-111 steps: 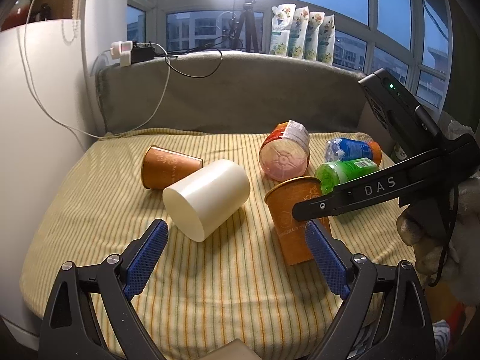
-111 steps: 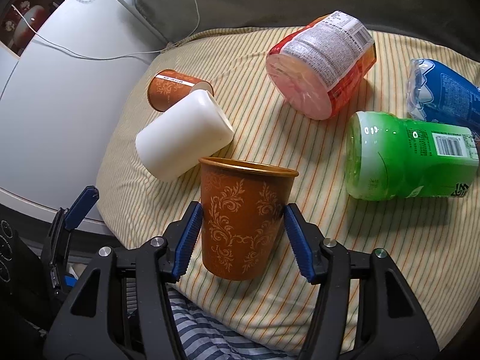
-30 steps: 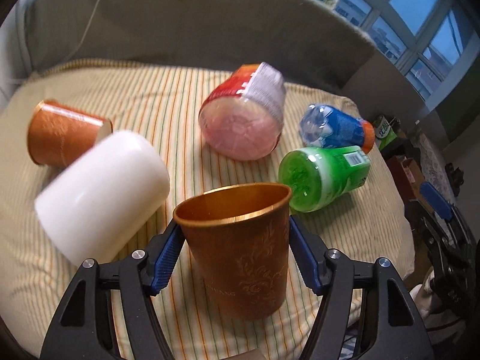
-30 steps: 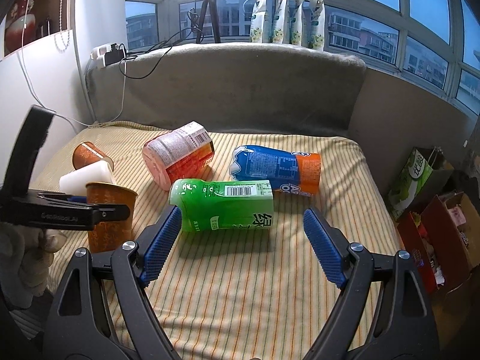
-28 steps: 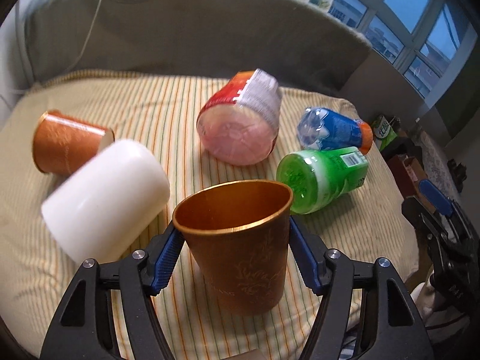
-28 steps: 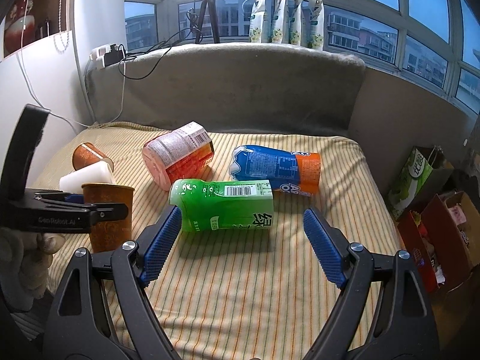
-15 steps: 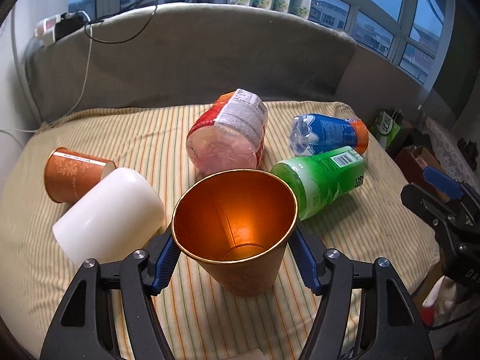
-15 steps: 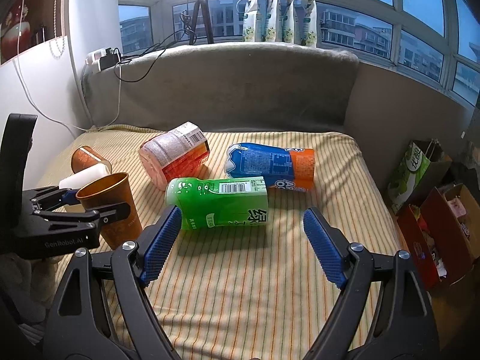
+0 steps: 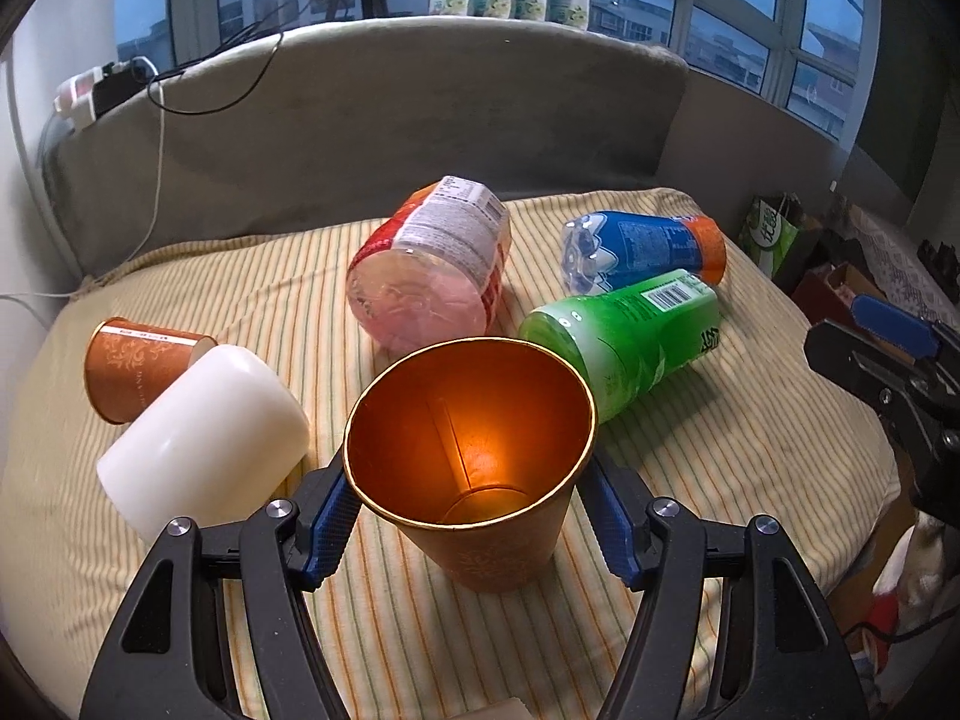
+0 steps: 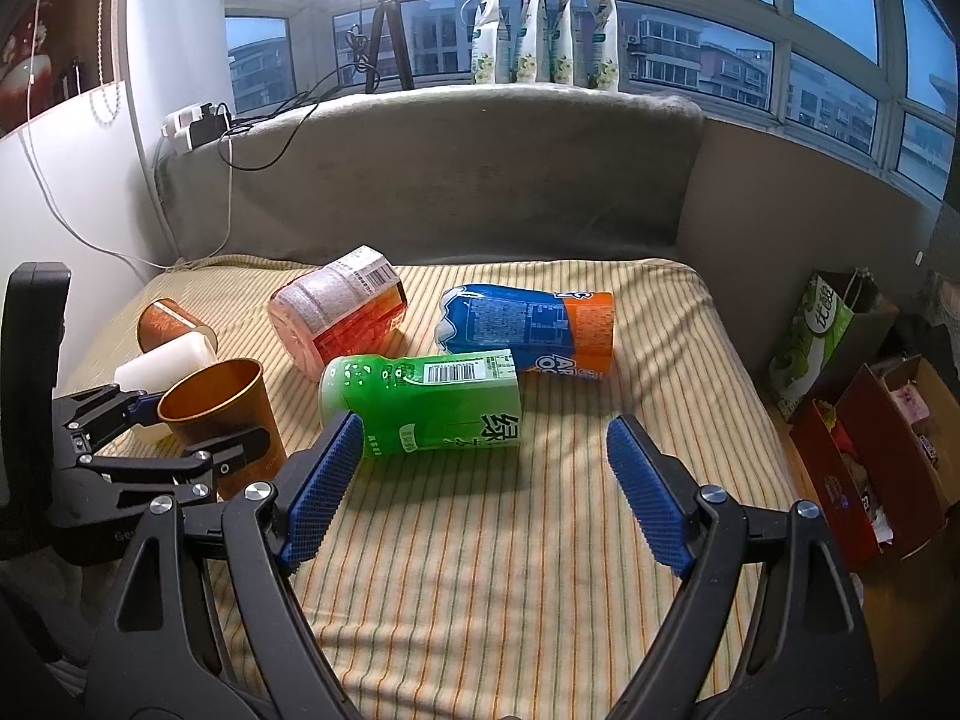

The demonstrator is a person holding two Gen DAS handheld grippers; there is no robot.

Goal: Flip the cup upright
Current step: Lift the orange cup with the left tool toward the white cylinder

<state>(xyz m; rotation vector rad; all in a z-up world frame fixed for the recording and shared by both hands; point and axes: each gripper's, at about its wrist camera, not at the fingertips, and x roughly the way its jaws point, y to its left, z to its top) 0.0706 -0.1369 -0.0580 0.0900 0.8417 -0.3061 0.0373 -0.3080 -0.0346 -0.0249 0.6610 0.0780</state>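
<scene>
My left gripper is shut on an orange paper cup with a gold rim. The cup's mouth tilts toward the camera and its base rests on the striped cushion. The same cup shows at the left of the right wrist view, held by the left gripper. My right gripper is open and empty above the cushion's front, near the green bottle. A second orange cup lies on its side at the far left.
A white cylinder lies beside the held cup. A red-labelled jar, a blue bottle and a green bottle lie on the cushion. A grey backrest stands behind. Bags and boxes sit on the floor at right.
My left gripper has tilted back with the cup, so the cup's mouth now faces the camera more. The right gripper has barely moved.
</scene>
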